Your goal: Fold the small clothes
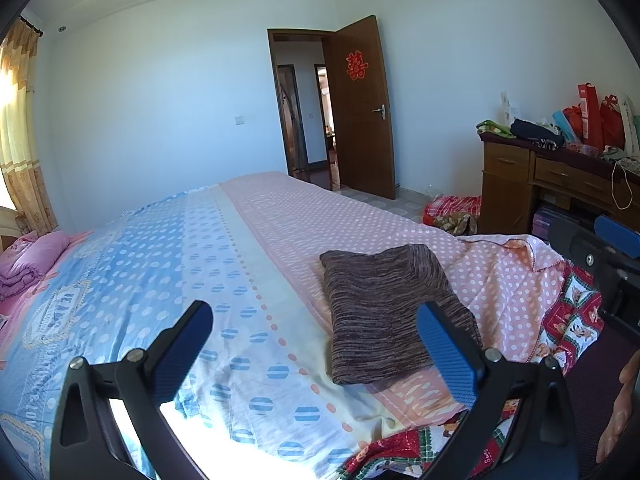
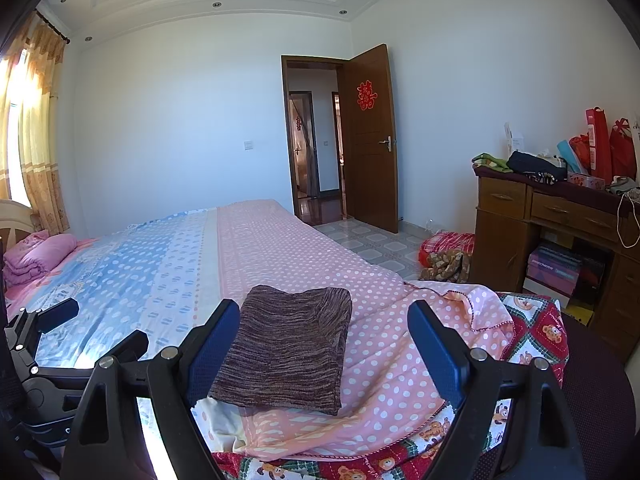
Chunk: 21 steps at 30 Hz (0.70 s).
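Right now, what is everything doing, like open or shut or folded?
Brown knit garment: folded, lying flat on the bed.
Left gripper: open, empty.
Right gripper: open, empty.
Wooden door: open.
Pink quilt: folded, by the headboard.
Desk drawers: shut.

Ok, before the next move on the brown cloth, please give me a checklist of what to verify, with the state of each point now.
1. Left gripper open and holding nothing: ok.
2. Right gripper open and holding nothing: ok.
3. Brown knit cloth folded into a compact rectangle: ok.
4. Cloth lying flat on the bed cover, not hanging over the edge: ok.
5. Both grippers apart from the cloth, not touching it: ok.
6. Hidden underside layers of the cloth folded evenly: cannot tell.
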Tool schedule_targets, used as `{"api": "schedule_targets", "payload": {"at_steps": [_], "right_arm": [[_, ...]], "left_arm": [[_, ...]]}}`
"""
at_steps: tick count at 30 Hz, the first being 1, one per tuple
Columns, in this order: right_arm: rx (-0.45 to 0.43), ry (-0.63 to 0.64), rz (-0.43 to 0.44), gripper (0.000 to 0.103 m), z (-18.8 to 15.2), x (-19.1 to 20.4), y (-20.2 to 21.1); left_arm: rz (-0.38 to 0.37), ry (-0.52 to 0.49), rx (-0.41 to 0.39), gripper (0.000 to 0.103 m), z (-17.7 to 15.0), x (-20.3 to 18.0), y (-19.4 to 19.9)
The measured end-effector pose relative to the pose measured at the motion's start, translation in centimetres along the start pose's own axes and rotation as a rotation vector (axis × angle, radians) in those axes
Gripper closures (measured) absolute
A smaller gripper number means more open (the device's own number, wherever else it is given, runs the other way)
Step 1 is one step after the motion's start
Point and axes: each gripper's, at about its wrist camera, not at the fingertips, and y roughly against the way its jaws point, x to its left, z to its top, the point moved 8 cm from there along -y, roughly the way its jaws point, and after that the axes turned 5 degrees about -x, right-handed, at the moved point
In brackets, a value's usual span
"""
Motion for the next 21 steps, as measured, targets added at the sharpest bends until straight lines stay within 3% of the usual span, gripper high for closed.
{"api": "schedule_targets", "payload": {"at_steps": [21], "right_arm": [[0.001, -0.012, -0.007, 0.016, -0.07, -0.69, -0.21]], "left_arm": [[0.009, -0.015, -0.005, 0.000, 0.15, 0.02, -0.05]]}}
